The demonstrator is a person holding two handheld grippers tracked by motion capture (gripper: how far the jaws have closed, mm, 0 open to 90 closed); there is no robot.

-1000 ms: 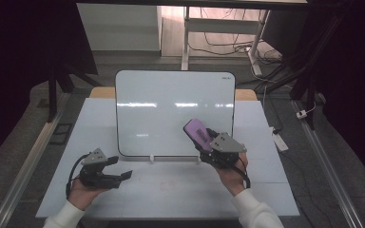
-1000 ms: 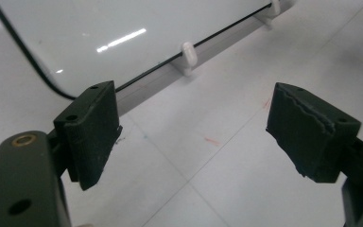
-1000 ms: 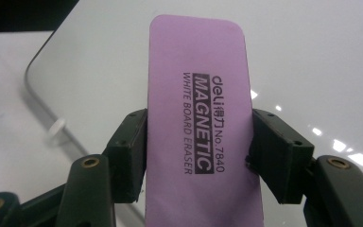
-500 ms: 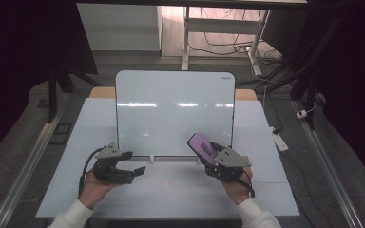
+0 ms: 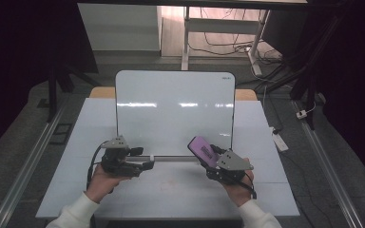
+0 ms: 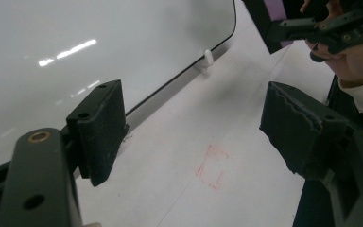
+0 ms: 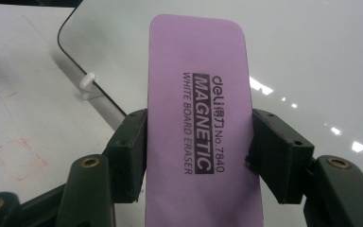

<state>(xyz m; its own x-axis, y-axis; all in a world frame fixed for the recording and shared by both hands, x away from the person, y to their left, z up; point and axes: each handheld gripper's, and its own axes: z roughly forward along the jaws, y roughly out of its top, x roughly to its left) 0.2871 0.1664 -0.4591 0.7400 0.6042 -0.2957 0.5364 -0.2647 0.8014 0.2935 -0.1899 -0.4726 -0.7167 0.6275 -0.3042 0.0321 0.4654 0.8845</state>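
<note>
My right gripper (image 5: 215, 160): clamped on the purple eraser (image 7: 199, 123), one jaw on each long edge.
Eraser: tilted up over the whiteboard's (image 5: 175, 111) lower right corner, printed face towards my camera.
My left gripper (image 5: 141, 165): jaws apart and just now narrowing, with nothing between them, above the table (image 5: 76, 142) at the whiteboard's lower left edge.
Whiteboard: lying flat, wiped clean.
Table: faint red square marks (image 6: 212, 166) near the front.
Containers: I see none.
</note>
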